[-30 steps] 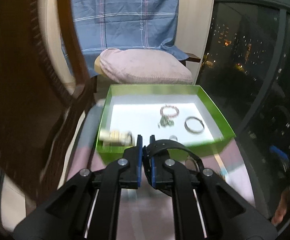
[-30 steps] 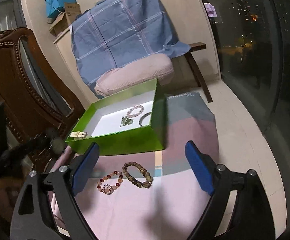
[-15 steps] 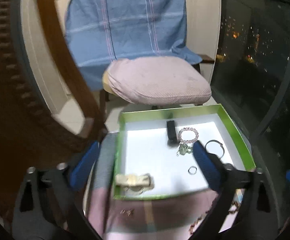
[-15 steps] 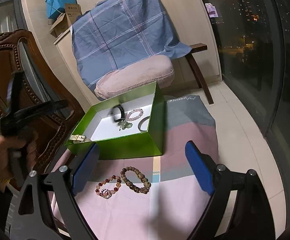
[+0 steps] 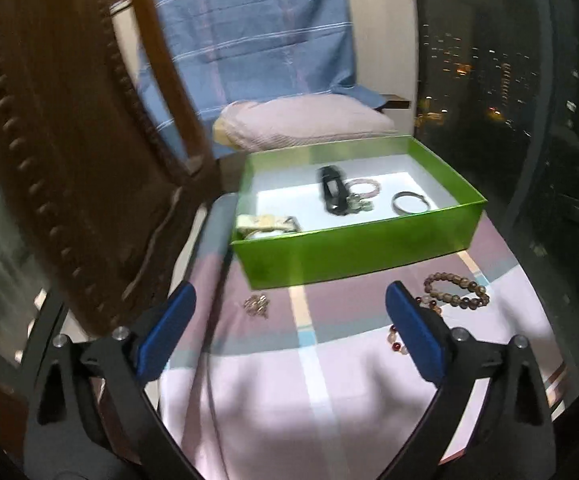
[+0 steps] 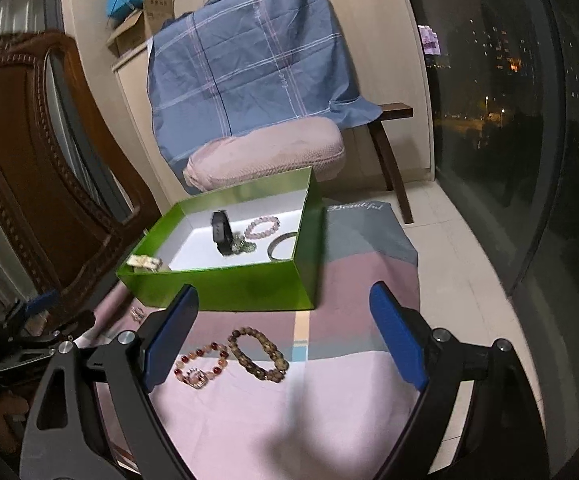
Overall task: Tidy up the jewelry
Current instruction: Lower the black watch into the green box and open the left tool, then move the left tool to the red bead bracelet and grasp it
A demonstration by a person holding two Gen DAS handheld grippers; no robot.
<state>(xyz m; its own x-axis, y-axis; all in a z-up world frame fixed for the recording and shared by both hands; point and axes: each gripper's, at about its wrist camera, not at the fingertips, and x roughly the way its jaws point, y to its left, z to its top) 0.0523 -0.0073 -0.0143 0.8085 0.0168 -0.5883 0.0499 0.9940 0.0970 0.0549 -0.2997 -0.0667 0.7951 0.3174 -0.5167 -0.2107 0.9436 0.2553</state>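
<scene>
Sorting is running partway: a black wristband (image 5: 331,190), pink bead bracelet (image 5: 363,188), metal bangle (image 5: 409,203) and cream watch (image 5: 265,224) are lying inside the green box (image 5: 353,256), while a brown bead bracelet (image 6: 258,354), a red bead bracelet (image 6: 201,366) and small earrings (image 5: 256,305) are waiting on the cloth just before it. The left gripper (image 5: 289,340), a second ago clamped on the wristband, is now gaping empty, pulled back from the box. The right gripper (image 6: 285,338) is hovering agape over the beads.

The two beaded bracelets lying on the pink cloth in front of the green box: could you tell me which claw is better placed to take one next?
Probably the right claw: open and empty, with the brown beaded bracelet and red beaded bracelet between its fingers.
</scene>
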